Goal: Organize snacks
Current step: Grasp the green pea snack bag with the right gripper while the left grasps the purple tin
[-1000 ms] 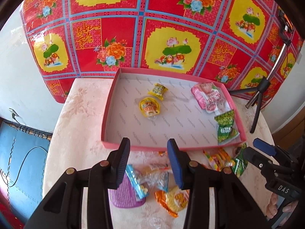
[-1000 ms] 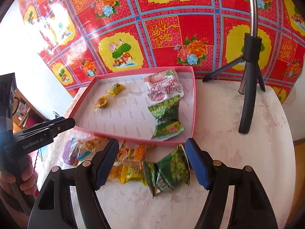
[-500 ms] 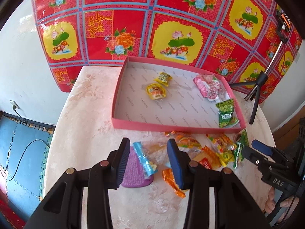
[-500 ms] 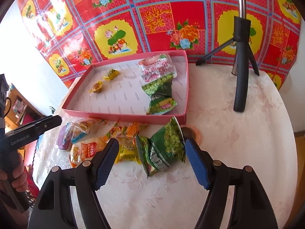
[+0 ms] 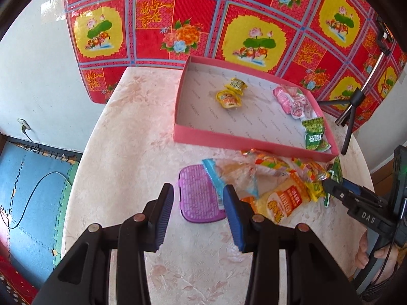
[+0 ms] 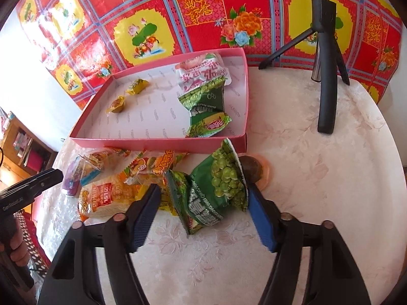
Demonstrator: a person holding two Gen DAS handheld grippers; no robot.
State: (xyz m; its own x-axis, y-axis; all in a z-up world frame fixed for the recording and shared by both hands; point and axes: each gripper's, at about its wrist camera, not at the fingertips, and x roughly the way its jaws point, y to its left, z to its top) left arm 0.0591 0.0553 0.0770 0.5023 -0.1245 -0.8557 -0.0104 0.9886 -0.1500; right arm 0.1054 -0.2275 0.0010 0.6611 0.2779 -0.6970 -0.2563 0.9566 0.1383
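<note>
On the round cream floral counter (image 5: 132, 152), a shallow pink cardboard tray (image 6: 157, 141) holds five snacks. Loose packets lie heaped just before it. Right claw (image 6: 203, 200), jaws just closing, straddles a green pea packet (image 6: 218, 185), not yet pressing. Left claw (image 5: 197, 203), apart and empty, hovers over a purple ridged plastic case (image 5: 198, 198).

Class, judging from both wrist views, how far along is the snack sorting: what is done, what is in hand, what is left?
Done: four snacks lie in the pink tray. In hand: the right gripper, jaws just closing, straddles the green pea packet without clearly pinching it; the left gripper hovers open by the purple case. Left: the packets piled before the tray.
</note>
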